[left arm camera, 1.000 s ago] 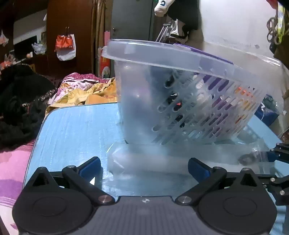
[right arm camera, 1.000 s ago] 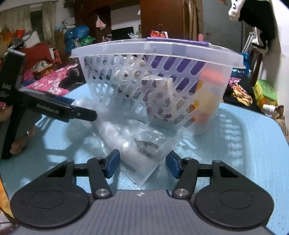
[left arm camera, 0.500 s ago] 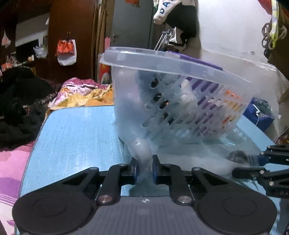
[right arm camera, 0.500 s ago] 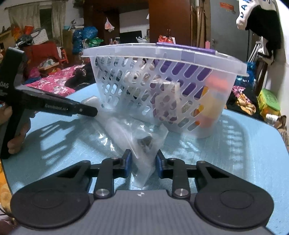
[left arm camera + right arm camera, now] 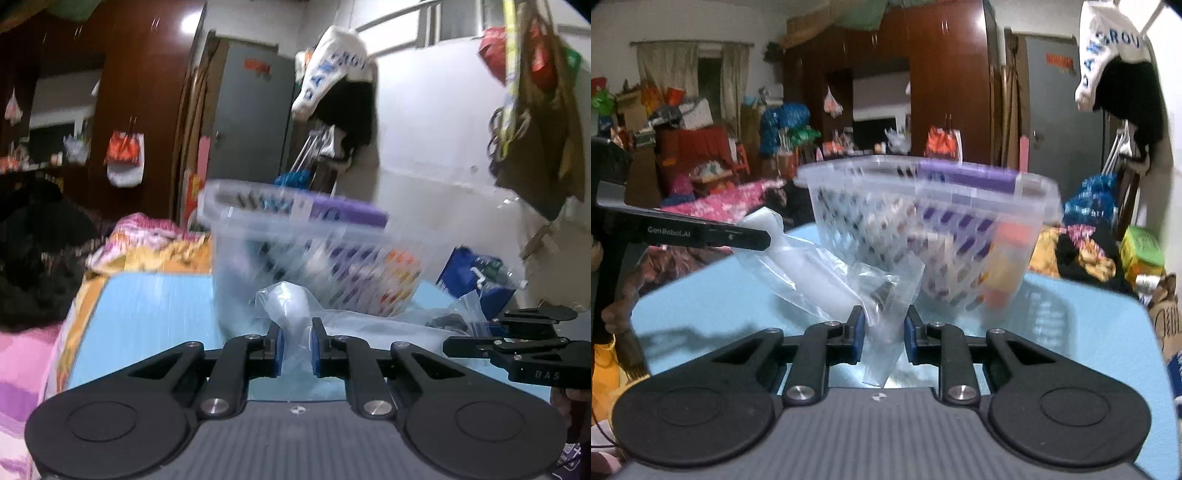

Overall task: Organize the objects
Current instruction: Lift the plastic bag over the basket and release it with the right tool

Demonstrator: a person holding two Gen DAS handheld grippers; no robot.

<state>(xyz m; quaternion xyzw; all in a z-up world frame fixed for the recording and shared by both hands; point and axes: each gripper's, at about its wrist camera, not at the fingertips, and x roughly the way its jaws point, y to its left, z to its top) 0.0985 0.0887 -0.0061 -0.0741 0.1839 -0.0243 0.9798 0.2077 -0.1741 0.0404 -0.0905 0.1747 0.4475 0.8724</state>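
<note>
Readable writing: "GenRobot.AI" in white on the black finger of the left gripper as seen from the right wrist; "DAS" on the black body of the right gripper as seen from the left wrist. Blue letters on the white hanging cloth read roughly "DANGROU", partly folded. Orange sign on the grey door is too blurred to read.

Clear crinkly plastic bag holds a white cylinder-shaped item and a small dark piece; the bag is see-through and wrinkled, and it is stretched between both grippers above the light blue tabletop, just in front of the translucent slotted plastic basket. The basket has a purple flat item across its rim and orange, yellow and purple contents, all motion-blurred.

Left gripper: jaws narrow, blue pads pinching one end of the bag. Right gripper: jaws closing, the bag's other end between the blue pads and gripped. A hand shows at the left edge of the right wrist view.
</note>
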